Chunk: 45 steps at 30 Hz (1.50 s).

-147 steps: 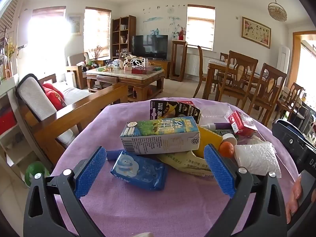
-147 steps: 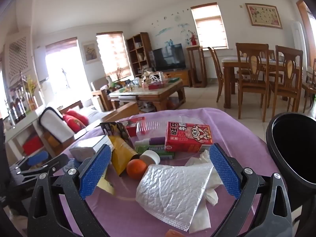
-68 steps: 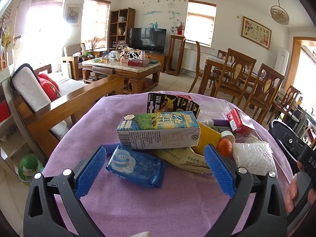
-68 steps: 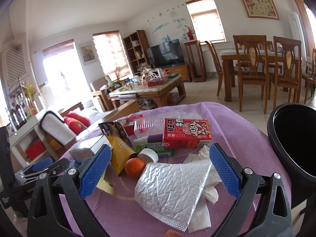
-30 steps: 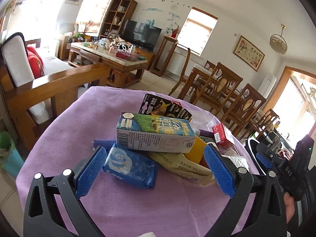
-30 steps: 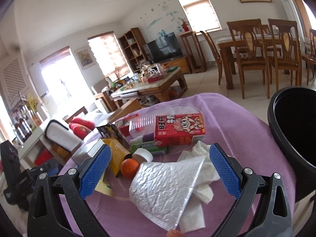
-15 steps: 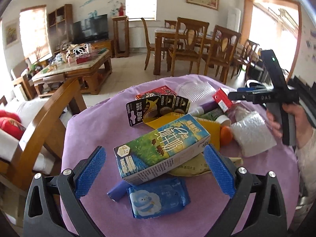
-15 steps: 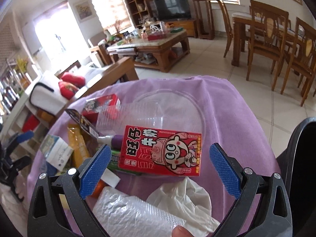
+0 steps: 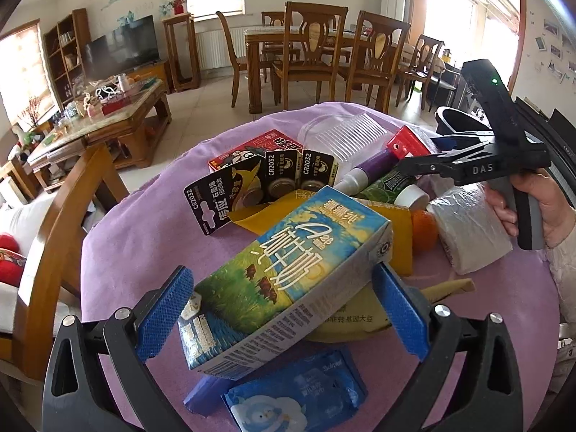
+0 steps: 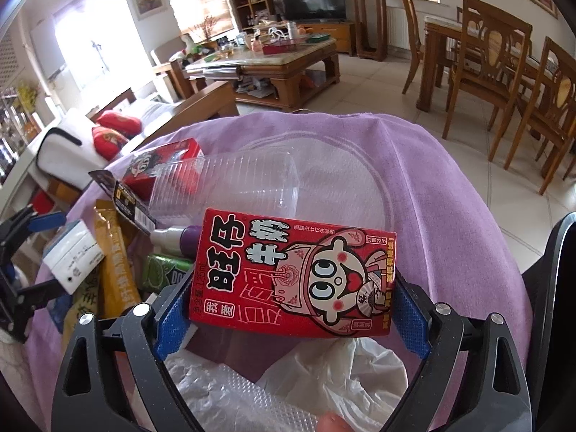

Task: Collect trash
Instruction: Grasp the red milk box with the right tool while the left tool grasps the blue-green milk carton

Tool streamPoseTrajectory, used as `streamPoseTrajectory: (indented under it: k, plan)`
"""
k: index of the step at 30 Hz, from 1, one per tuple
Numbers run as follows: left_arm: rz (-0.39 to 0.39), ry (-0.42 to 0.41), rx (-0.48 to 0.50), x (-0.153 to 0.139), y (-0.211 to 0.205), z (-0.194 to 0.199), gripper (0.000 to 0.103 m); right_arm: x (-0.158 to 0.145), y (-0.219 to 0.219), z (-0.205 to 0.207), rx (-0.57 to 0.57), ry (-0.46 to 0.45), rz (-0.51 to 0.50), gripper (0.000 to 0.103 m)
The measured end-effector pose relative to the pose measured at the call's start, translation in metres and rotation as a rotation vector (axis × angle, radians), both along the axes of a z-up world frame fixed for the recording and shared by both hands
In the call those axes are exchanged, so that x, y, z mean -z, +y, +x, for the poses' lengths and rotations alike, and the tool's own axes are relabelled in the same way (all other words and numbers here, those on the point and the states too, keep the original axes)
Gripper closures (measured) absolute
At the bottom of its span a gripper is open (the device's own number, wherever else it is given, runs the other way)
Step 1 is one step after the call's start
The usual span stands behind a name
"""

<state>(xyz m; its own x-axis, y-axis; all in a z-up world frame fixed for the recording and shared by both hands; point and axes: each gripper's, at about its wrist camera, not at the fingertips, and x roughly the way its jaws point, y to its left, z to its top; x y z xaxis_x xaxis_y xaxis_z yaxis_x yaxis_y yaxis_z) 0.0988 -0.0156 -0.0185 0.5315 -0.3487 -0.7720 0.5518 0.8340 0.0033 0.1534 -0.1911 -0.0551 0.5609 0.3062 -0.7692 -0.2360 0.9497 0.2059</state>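
A pile of trash lies on a round table with a purple cloth [image 9: 136, 237]. My left gripper [image 9: 284, 309] is shut on a blue-green milk carton [image 9: 288, 273], blue pads pressing its two sides. My right gripper [image 10: 288, 309] is shut on a red milk box [image 10: 291, 273] with a cartoon face; it also shows in the left wrist view [image 9: 406, 144]. A black trash bin [image 10: 554, 288] stands at the table's right edge.
Other trash: a battery card [image 9: 259, 187], clear plastic cup [image 10: 230, 183], yellow sachet [image 10: 111, 259], orange [image 9: 424, 226], bubble-wrap pouch [image 9: 468, 234], blue wipes pack [image 9: 298, 392], white plastic bag [image 10: 342, 370]. A wooden sofa arm [image 9: 54, 237] is left; dining chairs stand behind.
Both grippers have moved forward into the pile and closed. The left one now clamps the blue-green carton, the right one the red milk box.
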Motion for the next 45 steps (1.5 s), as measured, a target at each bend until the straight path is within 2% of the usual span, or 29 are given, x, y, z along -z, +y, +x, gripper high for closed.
streamPoseTrajectory:
  k: [6,8,10,11,13,15,19,22,24,25,26,32,39,41,45]
  plan:
    - [-0.025,-0.002,-0.026,0.001,0.006,-0.001,0.005,-0.017,-0.010,-0.035,-0.004,-0.051,0.175,0.012]
    - [-0.008,-0.022,-0.045,0.002,0.004,-0.001,0.005,-0.026,-0.013,-0.048,-0.011,-0.075,0.219,0.012]
    - [0.040,-0.075,-0.061,-0.002,0.000,-0.004,0.005,-0.034,-0.016,-0.064,-0.022,-0.100,0.249,0.012]
    - [0.063,-0.129,-0.092,-0.009,0.001,-0.005,0.005,-0.037,-0.015,-0.071,-0.023,-0.113,0.260,0.012]
    - [0.061,-0.167,-0.110,-0.016,0.005,-0.003,0.005,-0.040,-0.015,-0.083,-0.024,-0.133,0.270,0.012]
    - [0.040,-0.135,-0.072,-0.017,0.007,0.005,0.005,-0.040,-0.027,-0.093,-0.027,-0.137,0.288,0.012]
    - [0.059,-0.019,-0.049,0.001,0.008,0.022,0.005,-0.034,-0.034,-0.105,-0.031,-0.137,0.306,0.012]
    - [-0.006,0.036,-0.057,0.011,0.018,0.027,0.007,-0.029,-0.036,-0.111,-0.030,-0.140,0.329,0.012]
    - [-0.077,0.061,-0.069,0.010,0.025,0.027,0.027,-0.026,-0.038,-0.113,-0.035,-0.150,0.356,0.012]
    - [-0.117,0.089,-0.068,0.009,0.028,0.028,0.054,-0.026,-0.039,-0.112,-0.037,-0.146,0.370,0.012]
    - [-0.150,0.109,-0.080,0.007,0.033,0.029,0.054,-0.024,-0.041,-0.112,-0.035,-0.144,0.387,0.012]
    - [-0.225,0.030,-0.112,-0.015,0.030,0.002,0.054,-0.024,-0.049,-0.116,-0.042,-0.171,0.449,0.012]
    - [-0.298,-0.057,-0.086,-0.058,-0.005,-0.033,0.054,-0.027,-0.061,-0.118,-0.037,-0.170,0.484,0.012]
    - [-0.313,-0.065,-0.068,-0.065,-0.020,-0.039,0.054,-0.032,-0.075,-0.119,-0.016,-0.178,0.486,0.012]
    - [-0.348,-0.072,-0.028,-0.080,-0.062,-0.047,0.054,-0.058,-0.130,-0.130,0.085,-0.272,0.479,0.012]
